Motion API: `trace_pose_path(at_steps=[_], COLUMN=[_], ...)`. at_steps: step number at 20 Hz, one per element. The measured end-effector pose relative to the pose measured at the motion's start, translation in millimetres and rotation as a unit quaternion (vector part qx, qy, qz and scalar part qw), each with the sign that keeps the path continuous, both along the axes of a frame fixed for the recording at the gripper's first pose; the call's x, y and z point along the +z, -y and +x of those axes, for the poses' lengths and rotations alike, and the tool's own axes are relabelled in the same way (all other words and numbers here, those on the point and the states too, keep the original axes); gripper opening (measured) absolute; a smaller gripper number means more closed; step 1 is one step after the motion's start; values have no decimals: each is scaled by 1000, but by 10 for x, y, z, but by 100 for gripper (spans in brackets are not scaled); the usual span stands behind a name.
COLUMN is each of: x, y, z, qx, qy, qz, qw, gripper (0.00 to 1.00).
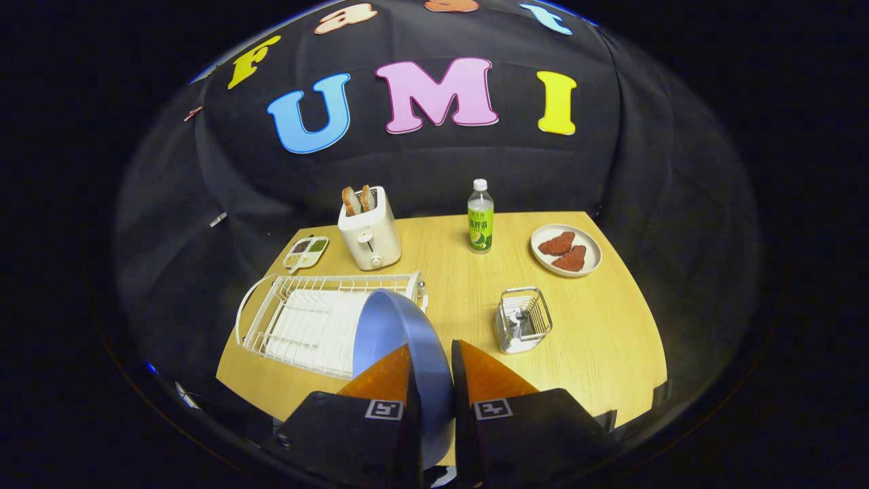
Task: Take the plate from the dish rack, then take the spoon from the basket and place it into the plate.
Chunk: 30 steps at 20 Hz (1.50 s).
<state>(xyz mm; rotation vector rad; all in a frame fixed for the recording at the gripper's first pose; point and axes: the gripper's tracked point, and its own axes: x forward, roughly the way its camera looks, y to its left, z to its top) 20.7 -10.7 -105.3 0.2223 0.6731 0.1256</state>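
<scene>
- Wooden table (597,326) under black cloth, dish rack (305,319) to the left.
- Gripper (432,360) clamped on blue plate (390,326), held edge-on by its rim, probably to clear the rack's wires.
- Spoon (514,324) upright in wire basket (524,319), ahead right, waiting.

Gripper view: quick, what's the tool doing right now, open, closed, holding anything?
Tool: closed on the blue plate, one finger on each side of its rim, plate held on edge beside the dish rack.

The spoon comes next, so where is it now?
The spoon stands in the wire basket ahead of the gripper, which grips the blue plate.
</scene>
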Motion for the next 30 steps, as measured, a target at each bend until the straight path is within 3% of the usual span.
trace_pose_path(at_steps=[4, 8, 14, 20, 23, 28, 29, 30], x=[-278, -636, -1332, -1846, -1938, -1961, -1942, -1923], y=[272, 635, 868, 881, 830, 847, 903, 958], z=[-314, -423, -166, 51, 116, 162, 178, 205], qx=[-12, 0, 29, 100, 118, 130, 130, 132], qy=[-48, -77, -137, -167, -170, -160, -151, -139], qz=[61, 72, 114, 112, 144, 146, 135, 125], qw=[997, 994, 984, 974, 968, 968, 970, 973], gripper=[23, 23, 23, 23, 23, 24, 26, 38])
